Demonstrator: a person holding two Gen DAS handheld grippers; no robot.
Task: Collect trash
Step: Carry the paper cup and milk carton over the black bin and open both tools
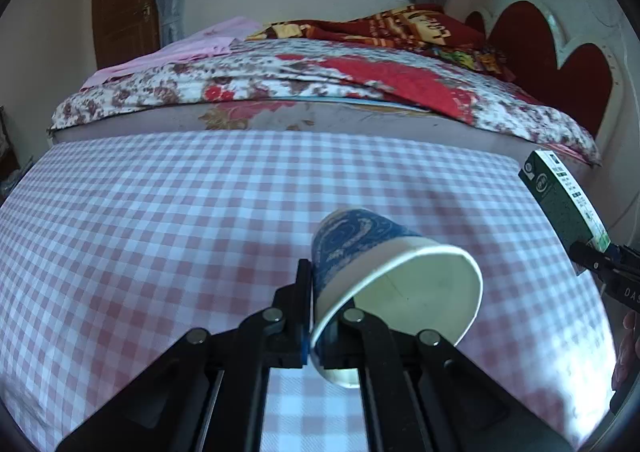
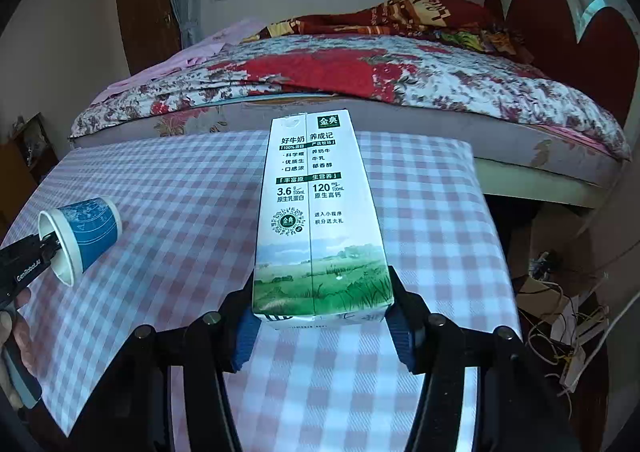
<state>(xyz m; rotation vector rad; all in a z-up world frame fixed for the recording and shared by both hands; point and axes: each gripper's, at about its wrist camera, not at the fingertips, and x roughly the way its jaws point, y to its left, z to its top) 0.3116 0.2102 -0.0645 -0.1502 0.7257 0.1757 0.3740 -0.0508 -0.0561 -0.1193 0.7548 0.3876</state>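
My left gripper (image 1: 316, 316) pinches the wall of a blue-patterned paper cup with a white rim (image 1: 384, 276): one finger outside, the other inside its mouth. The cup is lifted, tipped sideways above the pink-and-white checked tablecloth (image 1: 160, 220). My right gripper (image 2: 322, 328) clamps the base of a white and green milk carton (image 2: 316, 212), which points away over the cloth towards the flowered bed (image 2: 360, 80).
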